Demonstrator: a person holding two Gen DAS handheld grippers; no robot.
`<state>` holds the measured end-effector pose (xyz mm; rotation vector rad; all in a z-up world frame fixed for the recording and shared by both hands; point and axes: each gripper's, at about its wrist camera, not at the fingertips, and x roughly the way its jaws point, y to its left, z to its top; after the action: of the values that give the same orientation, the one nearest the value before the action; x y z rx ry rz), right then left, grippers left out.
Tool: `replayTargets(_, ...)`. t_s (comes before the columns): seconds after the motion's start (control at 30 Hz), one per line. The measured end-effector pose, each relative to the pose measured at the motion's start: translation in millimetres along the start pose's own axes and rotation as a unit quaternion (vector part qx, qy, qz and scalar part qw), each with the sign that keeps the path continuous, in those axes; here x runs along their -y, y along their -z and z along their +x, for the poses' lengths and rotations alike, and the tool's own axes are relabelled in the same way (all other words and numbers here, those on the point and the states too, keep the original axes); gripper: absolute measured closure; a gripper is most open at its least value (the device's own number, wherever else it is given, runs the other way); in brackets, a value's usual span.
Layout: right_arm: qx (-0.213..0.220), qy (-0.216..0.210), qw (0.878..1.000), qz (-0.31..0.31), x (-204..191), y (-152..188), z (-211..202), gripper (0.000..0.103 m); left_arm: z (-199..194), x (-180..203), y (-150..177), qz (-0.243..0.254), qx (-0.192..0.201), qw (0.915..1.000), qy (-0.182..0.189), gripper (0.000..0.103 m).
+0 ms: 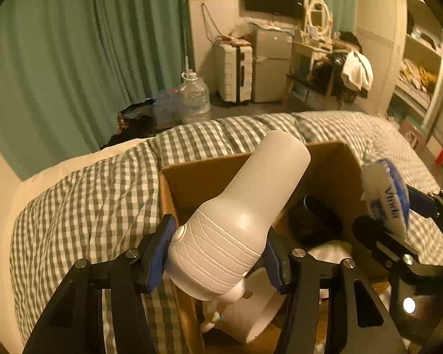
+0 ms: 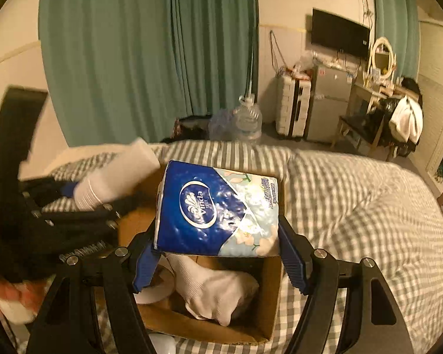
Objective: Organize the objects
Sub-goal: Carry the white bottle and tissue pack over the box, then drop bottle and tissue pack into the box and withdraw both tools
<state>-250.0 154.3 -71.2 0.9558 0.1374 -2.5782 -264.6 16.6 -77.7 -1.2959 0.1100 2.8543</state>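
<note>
My left gripper (image 1: 218, 250) is shut on a white plastic bottle (image 1: 245, 206), gripped at its ribbed lower part and tilted up over the left side of an open cardboard box (image 1: 203, 171). My right gripper (image 2: 218, 253) is shut on a blue Vinda tissue pack (image 2: 218, 212) and holds it above the same box (image 2: 268, 301). The tissue pack also shows at the right in the left wrist view (image 1: 387, 194). The bottle and the left gripper show blurred at the left in the right wrist view (image 2: 115, 177). A white sock (image 2: 218, 289) and a white roll (image 2: 156, 289) lie in the box.
The box stands on a bed with a grey-and-white checked duvet (image 2: 354, 206). Dark items (image 1: 313, 221) lie in the box's far corner. Beyond the bed are green curtains (image 1: 73, 59), a water jug (image 1: 195, 97), a suitcase (image 1: 233, 70), a small fridge (image 1: 271, 65) and a cluttered desk.
</note>
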Motion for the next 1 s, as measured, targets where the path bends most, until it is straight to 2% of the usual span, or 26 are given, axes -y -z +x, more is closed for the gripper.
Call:
replayTargets(0.1, -0.015, -0.003, 1.000, 0.010, 7, 7, 18, 0.032, 10, 6, 4, 0.016, -0.004, 0.9999, -0.002, 0.046)
replayTargets(0.27, -0.015, -0.006, 1.000, 0.018, 12, 11, 25, 0.032, 15, 13, 12, 0.030, 0.001, 0.9995, -0.004, 0.046)
replayTargets(0.37, -0.009, -0.012, 0.999, 0.030, 15, 12, 20, 0.031, 15, 10, 12, 0.014, -0.010, 0.9995, 0.027, 0.042)
replayTargets(0.43, 0.012, -0.014, 0.999, 0.036, 16, 8, 12, 0.021, 12, 12, 13, 0.013, -0.016, 0.9985, 0.051, 0.035)
replayTargets(0.47, 0.025, -0.009, 0.999, 0.039, 17, 6, 6, 0.019, 7, 13, 13, 0.014, -0.012, 0.9983, 0.055, 0.023)
replayTargets(0.53, 0.046, -0.003, 0.998, 0.045, 19, 3, -9, 0.013, -5, 15, 12, 0.023, 0.001, 0.9981, 0.056, 0.012)
replayTargets(0.7, 0.072, 0.007, 0.996, 0.055, 21, -4, -49, 0.013, -45, 16, 11, 0.038, 0.014, 0.9988, 0.029, 0.007)
replayTargets(1.0, 0.087, 0.028, 0.995, 0.036, 1, 0, -118, 0.010, -131, -15, 13, 0.002, 0.067, 0.9978, -0.006, 0.001)
